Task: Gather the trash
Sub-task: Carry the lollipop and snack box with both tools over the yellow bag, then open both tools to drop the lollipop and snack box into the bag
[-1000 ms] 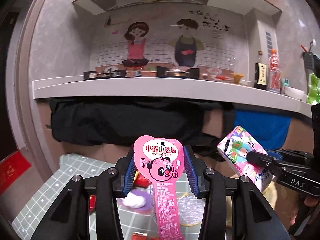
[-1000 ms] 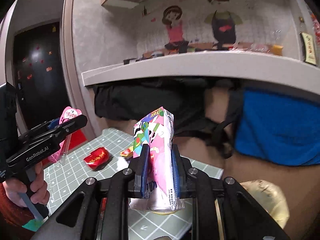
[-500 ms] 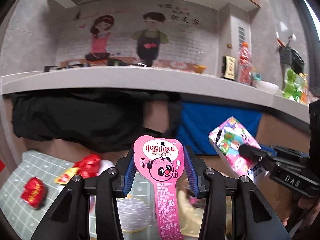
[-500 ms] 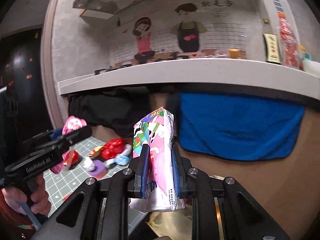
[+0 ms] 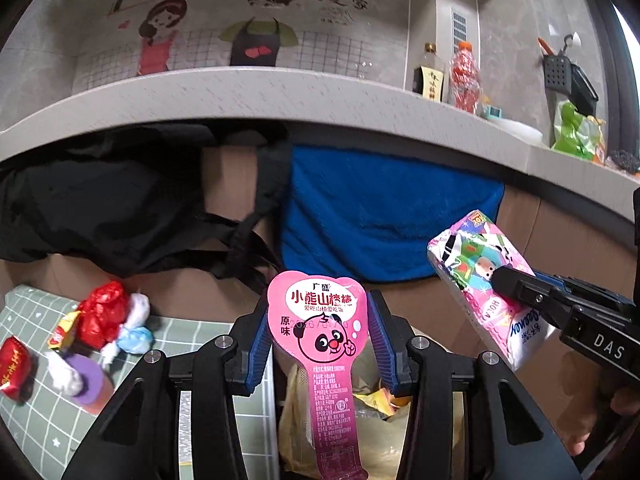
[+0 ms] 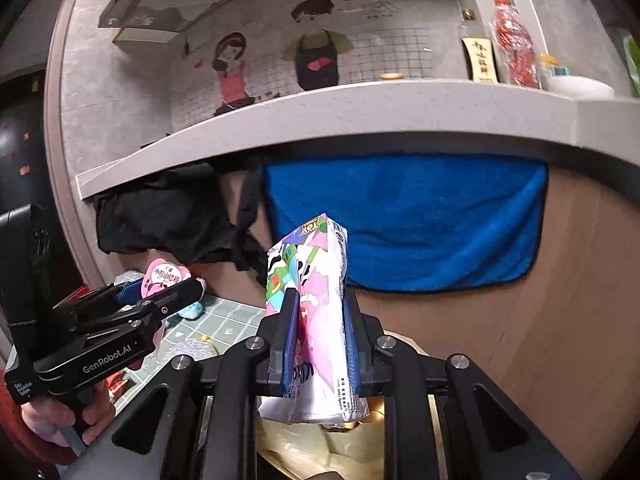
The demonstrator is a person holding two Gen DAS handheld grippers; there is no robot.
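My left gripper (image 5: 318,320) is shut on a pink panda-print snack wrapper (image 5: 320,344) that stands upright between its blue pads. Below and just beyond it gapes a yellowish trash bag (image 5: 372,432) with scraps inside. My right gripper (image 6: 318,320) is shut on a colourful cartoon tissue pack (image 6: 312,304); that pack (image 5: 484,280) and gripper also show at the right of the left wrist view. The trash bag (image 6: 320,448) lies under the right gripper. Red, white and purple wrappers (image 5: 104,320) lie on the green grid mat (image 5: 44,416) to the left.
A grey counter (image 5: 280,96) runs across above, with bottles (image 5: 464,76) and a green bag (image 5: 572,132) on it. A blue towel (image 5: 380,212) and a black cloth (image 5: 100,208) hang beneath it against a brown panel. A hand (image 6: 60,420) grips the left tool.
Both grippers have swung right, off the green mat toward the trash bag, each keeping its hold. The mat and loose wrappers have slid to the left; the bag now sits under both.
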